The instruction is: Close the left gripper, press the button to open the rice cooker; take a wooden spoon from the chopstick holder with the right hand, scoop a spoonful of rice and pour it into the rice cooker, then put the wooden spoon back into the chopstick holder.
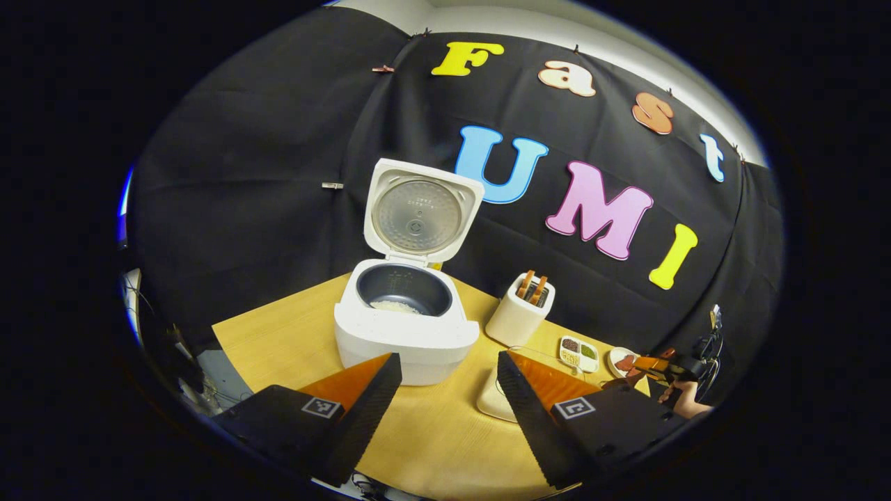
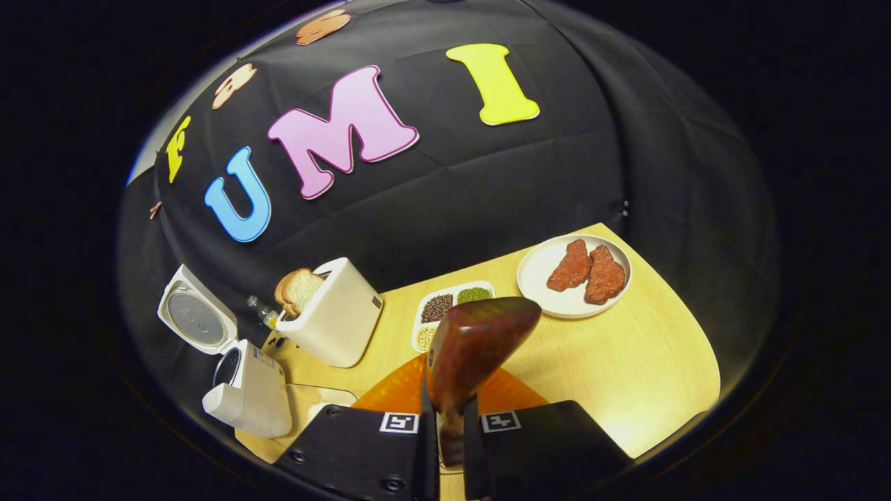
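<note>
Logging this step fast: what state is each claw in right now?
Left claw: open, holding nothing, facing the open rice cooker.
Right claw: closed on the wooden spoon.

The rice cooker (image 1: 406,327) is white with a dark grey pot and a silvery inner lid, on a pale wood-grain table (image 1: 278,341). The wooden spoon (image 2: 477,341) is glossy reddish-brown. At two o'clock from it, a white plate (image 2: 536,282) bears red-brown patties (image 2: 588,268).
</note>
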